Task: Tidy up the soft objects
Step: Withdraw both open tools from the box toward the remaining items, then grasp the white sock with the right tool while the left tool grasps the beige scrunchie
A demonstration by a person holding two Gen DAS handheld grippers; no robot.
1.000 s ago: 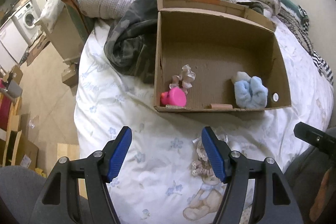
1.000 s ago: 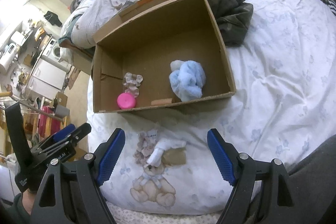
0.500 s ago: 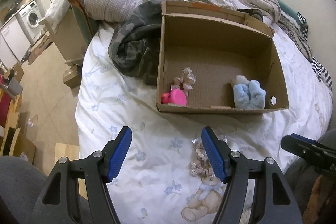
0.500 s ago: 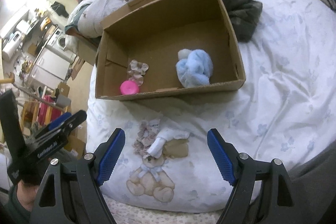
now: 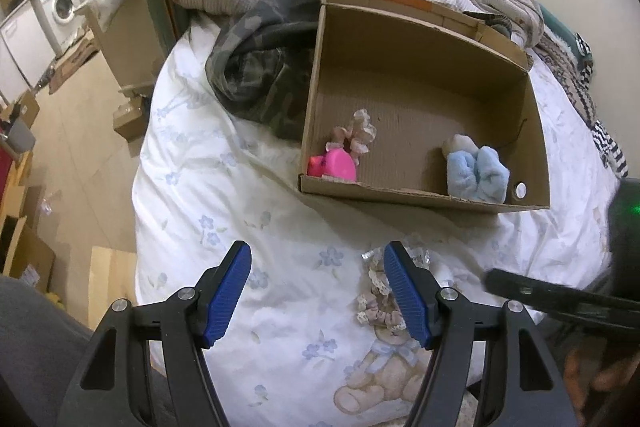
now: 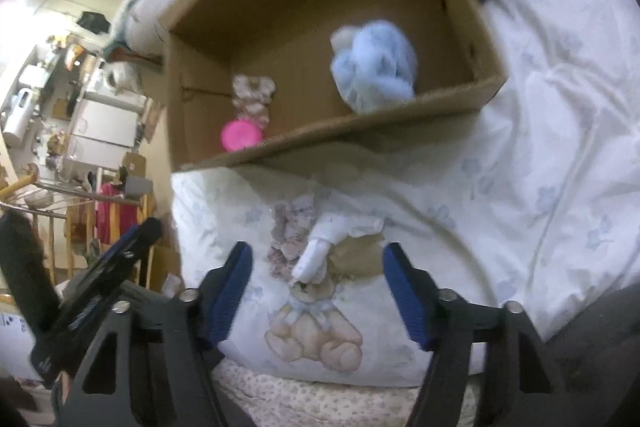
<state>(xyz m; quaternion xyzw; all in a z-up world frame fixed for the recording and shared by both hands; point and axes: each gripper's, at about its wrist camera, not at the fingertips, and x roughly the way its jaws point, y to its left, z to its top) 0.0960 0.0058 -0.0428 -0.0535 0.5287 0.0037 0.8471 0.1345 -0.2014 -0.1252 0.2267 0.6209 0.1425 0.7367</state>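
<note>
Closed in on the bed with the right gripper point(image 6: 316, 255) over the past second, blurring its view and enlarging the loose pile ahead. Kept the left gripper point(image 5: 316, 251) almost where it had been, a touch nearer the box. Spread both sets of blue jaws wide; held nothing in either.

Framed the loose pile at 12 o'clock from the right gripper, just beyond the fingertips and between their lines: a frilly scrunchie point(image 6: 290, 231) at 11 o'clock, a white sock-like cloth point(image 6: 324, 247) lying across it, a tan piece point(image 6: 360, 259) at 1 o'clock, all touching on the white floral duvet point(image 6: 540, 147). Could not tell exactly what the tan piece was.

Showed three pieces already inside the cardboard box point(image 5: 420, 193), farther up the bed at 12 to 1 o'clock in the left view: a pink item point(image 5: 336, 165) in the near corner at 11 o'clock, a second frilly scrunchie point(image 5: 360, 133) touching it behind, and a light blue fleece bundle point(image 5: 476, 173) toward 2 o'clock, well apart from those two. Left much of the box floor bare.

Judged about halfway: three in, roughly three left on the duvet. Looked set for a pick from the pile by the right gripper, though not yet in contact. Ignored the dark blanket point(image 5: 256, 75) at 10 o'clock beside the box.
</note>
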